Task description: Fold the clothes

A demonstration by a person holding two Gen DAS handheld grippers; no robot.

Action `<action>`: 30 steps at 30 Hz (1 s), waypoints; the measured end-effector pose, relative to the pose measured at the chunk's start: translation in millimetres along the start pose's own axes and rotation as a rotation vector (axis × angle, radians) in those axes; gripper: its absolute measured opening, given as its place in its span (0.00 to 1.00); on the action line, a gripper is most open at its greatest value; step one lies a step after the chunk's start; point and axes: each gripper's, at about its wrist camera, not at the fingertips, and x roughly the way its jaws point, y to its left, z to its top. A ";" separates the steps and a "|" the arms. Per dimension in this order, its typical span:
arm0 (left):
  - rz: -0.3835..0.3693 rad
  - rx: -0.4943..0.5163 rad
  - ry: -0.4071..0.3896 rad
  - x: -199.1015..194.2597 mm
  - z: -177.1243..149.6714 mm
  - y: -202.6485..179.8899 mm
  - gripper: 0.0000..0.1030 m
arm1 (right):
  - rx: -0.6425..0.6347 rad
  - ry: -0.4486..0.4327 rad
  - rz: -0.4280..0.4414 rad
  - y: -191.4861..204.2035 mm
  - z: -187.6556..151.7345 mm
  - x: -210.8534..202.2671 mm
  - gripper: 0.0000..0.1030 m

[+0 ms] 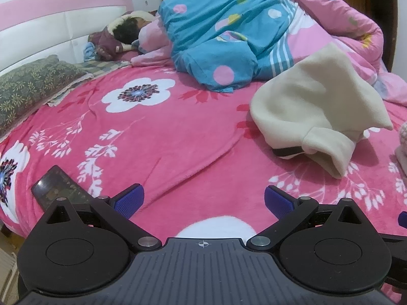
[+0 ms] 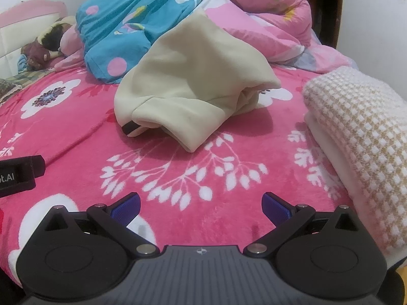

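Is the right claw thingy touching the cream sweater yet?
Apart. The right wrist view shows the right gripper open, with bare pink blanket between it and the cream sweater.

A bed covered by a pink floral blanket (image 2: 76, 132) is shown; a cream garment (image 2: 193, 81) is heaped at twelve o'clock, a folded checked knit (image 2: 361, 127) at three o'clock.

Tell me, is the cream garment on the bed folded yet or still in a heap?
Not folded. The cream garment lies crumpled on the pink blanket, one sleeve cuff sticking out in front; neither open gripper touches it.
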 end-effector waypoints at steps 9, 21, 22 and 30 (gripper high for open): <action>-0.048 -0.039 0.007 12.8 -1.8 -1.5 1.00 | 0.011 0.000 0.001 -6.5 1.4 9.0 1.00; -0.169 -0.014 -0.011 41.5 -8.4 -18.4 1.00 | -0.029 -0.246 0.021 -32.9 4.8 6.5 1.00; -0.194 -0.017 -0.022 43.2 -7.7 -19.7 1.00 | -0.029 -0.293 0.015 -36.2 8.7 5.1 1.00; -0.373 0.059 -0.159 63.8 11.4 -43.4 1.00 | -0.066 -0.512 0.018 -57.1 61.8 15.0 1.00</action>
